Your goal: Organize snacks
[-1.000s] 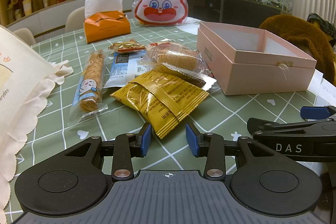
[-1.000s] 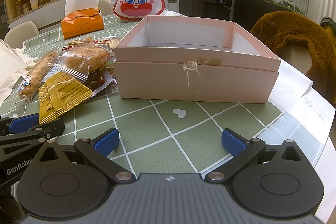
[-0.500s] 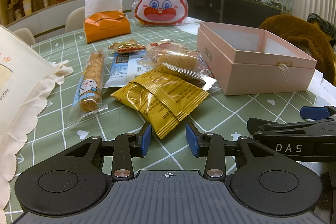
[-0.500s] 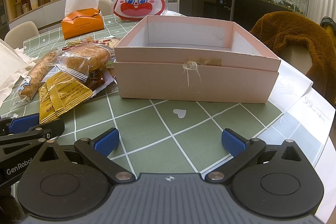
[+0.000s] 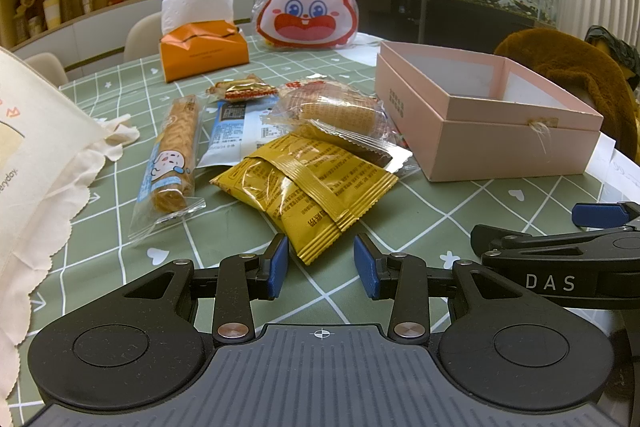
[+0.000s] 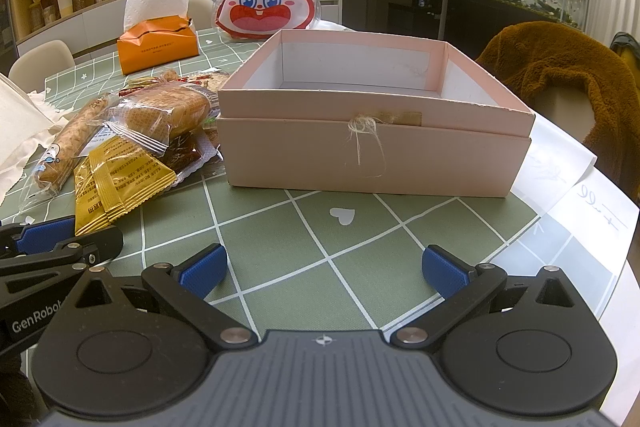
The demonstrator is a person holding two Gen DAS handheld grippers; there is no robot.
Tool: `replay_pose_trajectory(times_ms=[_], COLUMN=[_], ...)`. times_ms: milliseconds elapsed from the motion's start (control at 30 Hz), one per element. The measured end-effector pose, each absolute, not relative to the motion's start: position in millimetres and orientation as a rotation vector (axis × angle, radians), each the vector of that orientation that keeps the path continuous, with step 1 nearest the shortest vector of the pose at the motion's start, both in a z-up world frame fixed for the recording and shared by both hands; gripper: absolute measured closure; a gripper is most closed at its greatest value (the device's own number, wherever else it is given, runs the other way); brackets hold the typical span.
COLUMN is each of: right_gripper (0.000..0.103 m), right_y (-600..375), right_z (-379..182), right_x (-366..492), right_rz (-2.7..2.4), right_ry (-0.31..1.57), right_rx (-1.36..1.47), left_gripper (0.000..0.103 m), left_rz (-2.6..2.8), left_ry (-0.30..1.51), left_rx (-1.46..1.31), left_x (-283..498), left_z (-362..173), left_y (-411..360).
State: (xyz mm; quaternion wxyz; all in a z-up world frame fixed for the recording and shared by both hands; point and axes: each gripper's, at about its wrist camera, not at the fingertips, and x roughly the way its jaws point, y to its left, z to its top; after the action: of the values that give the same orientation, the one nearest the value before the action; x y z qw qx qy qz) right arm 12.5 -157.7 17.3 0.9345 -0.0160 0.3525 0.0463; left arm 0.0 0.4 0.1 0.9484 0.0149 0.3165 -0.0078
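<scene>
A pile of wrapped snacks lies on the green checked tablecloth: a yellow packet (image 5: 308,191), a clear-wrapped bread roll (image 5: 336,113), a long biscuit stick (image 5: 174,155), a blue-white packet (image 5: 236,131) and a small gold-red sweet (image 5: 244,91). An open, empty pink box (image 5: 480,123) stands to their right; it also shows in the right wrist view (image 6: 372,143). My left gripper (image 5: 320,263) is open, empty, its tips either side of the yellow packet's near corner. My right gripper (image 6: 324,271) is wide open, empty, low over the cloth in front of the box.
An orange tissue box (image 5: 202,49) and a red-white rabbit bag (image 5: 306,9) stand at the back. A cream cloth bag (image 5: 36,155) lies at the left. A brown fleece (image 6: 560,75) hangs on a chair at the right. White papers (image 6: 576,195) lie by the table edge.
</scene>
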Motion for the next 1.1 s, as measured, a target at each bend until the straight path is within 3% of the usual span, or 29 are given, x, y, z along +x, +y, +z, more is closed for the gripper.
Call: replay_pose_trajectory(times_ms=[700,867,900,967,1100], right_gripper=[0.000,0.000,0.000,0.000,0.000], right_y=[-160,-163,-162,-160,-159], right_z=[18,26,26,28,30], right_x=[12,19,22,26,32], right_rz=[0.095,0.128,0.129,0.134,0.129], right_ry=[0.721,0.815,0.855,0.926,0.975], right_rx=[-0.033,-0.048,-0.050,-0.056,-0.058], left_gripper=[0.061,0.061,0.064,0.079,0.080], left_rz=[-0.016,-0.055,-0.076,-0.105,-0.158], left_ry=[0.649,0.771,0.828,0.905,1.030], left_rx=[0.033,0.034,0.034,0.033,-0.167], left_x=[0,17,25,34,55], left_z=[0,12,17,24,43], left_y=[0,8,12,16,45])
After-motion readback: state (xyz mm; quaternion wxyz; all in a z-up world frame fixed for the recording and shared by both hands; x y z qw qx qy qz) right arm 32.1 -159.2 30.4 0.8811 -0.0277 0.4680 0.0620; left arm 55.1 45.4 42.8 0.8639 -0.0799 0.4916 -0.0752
